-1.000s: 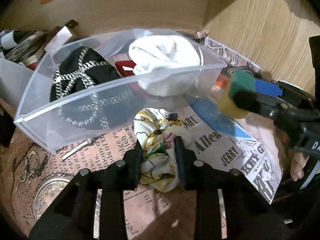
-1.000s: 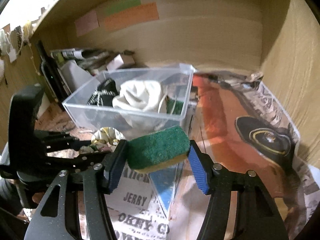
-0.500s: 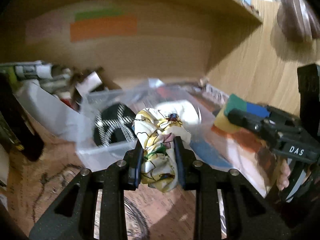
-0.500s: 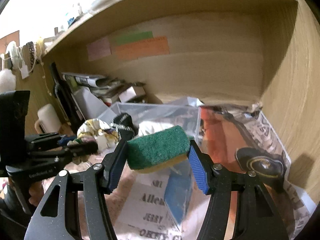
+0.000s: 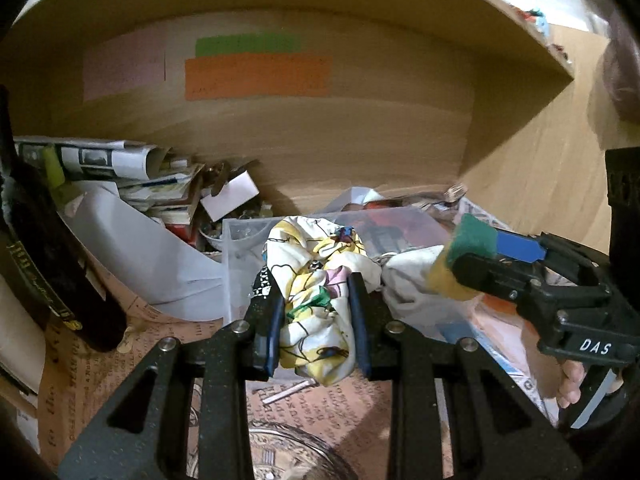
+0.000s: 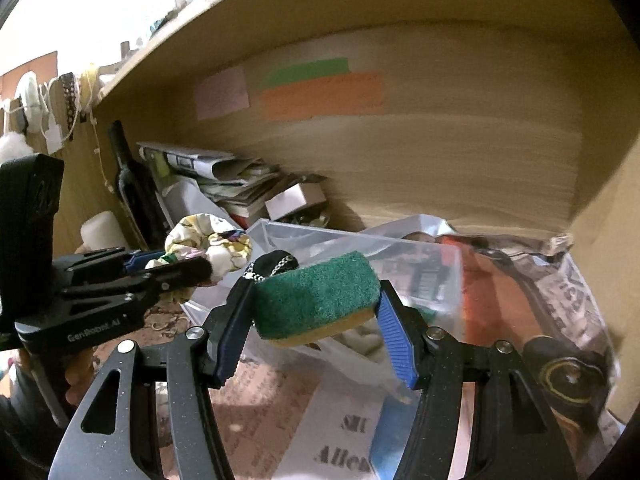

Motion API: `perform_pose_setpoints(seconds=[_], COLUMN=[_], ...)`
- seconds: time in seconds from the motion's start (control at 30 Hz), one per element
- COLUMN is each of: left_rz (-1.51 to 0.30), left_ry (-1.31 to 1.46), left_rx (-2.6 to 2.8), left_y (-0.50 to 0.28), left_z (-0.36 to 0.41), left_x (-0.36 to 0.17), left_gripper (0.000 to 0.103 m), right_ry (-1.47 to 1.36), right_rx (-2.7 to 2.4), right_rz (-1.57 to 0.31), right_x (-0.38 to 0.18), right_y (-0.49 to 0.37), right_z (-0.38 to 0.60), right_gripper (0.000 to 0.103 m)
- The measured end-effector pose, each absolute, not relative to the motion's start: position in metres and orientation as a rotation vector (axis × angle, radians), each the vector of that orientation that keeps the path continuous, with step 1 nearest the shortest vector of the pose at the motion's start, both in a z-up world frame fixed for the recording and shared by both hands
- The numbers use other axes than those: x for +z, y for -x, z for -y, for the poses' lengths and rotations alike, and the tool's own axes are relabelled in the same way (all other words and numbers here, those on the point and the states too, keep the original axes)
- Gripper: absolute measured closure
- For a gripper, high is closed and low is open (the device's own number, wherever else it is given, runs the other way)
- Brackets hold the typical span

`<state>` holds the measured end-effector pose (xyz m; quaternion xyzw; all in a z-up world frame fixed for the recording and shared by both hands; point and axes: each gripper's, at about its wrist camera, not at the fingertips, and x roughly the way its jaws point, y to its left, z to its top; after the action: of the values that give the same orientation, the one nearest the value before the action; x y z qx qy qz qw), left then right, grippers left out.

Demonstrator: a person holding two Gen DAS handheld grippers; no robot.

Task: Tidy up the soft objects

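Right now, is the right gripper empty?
No, the right gripper is shut on a green-and-yellow sponge, which sits clamped between its blue-padded fingers.

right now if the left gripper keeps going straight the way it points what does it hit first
Probably the near wall of the clear plastic bin: the left gripper, shut on the floral cloth, points at it, though depth is unclear.

We saw orange (image 5: 258,77), green (image 5: 249,44) and pink (image 5: 124,74) paper strips stuck on the wooden back wall. A dark bottle (image 6: 132,188) stood at the left beside rolled newspapers (image 5: 104,158), and printed newspaper sheets (image 6: 348,420) covered the bench.
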<state>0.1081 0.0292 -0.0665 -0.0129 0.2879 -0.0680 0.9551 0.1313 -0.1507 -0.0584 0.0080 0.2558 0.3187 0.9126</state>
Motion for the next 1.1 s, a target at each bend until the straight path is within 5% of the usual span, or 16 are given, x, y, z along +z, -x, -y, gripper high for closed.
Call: perform_pose_setpoints(seconds=[0.37,0.8,1.1], left_rz=[-0.714,-0.732,-0.57], left_ry=[-0.004,0.032,0.021], left_rx=[-0.131,-0.137,-0.1], left_y=[-0.152,-0.148,-0.107], left_z=[-0.027,-0.034,-0.037], left_x=[-0.103,-0.104,-0.064], left_gripper=[0.074,0.04,0.039], right_ry=[0.024,0.037,-0.042], right_rx=[0.673,0.658,0.657], right_rz=[-0.651,-0.678,-0.547], right_x=[-0.093,-0.098,-0.057], right_y=[-0.165,-0.165,-0.134], right_z=[0.122,0.121,0.149], right_gripper=[0.046,0.031,0.03])
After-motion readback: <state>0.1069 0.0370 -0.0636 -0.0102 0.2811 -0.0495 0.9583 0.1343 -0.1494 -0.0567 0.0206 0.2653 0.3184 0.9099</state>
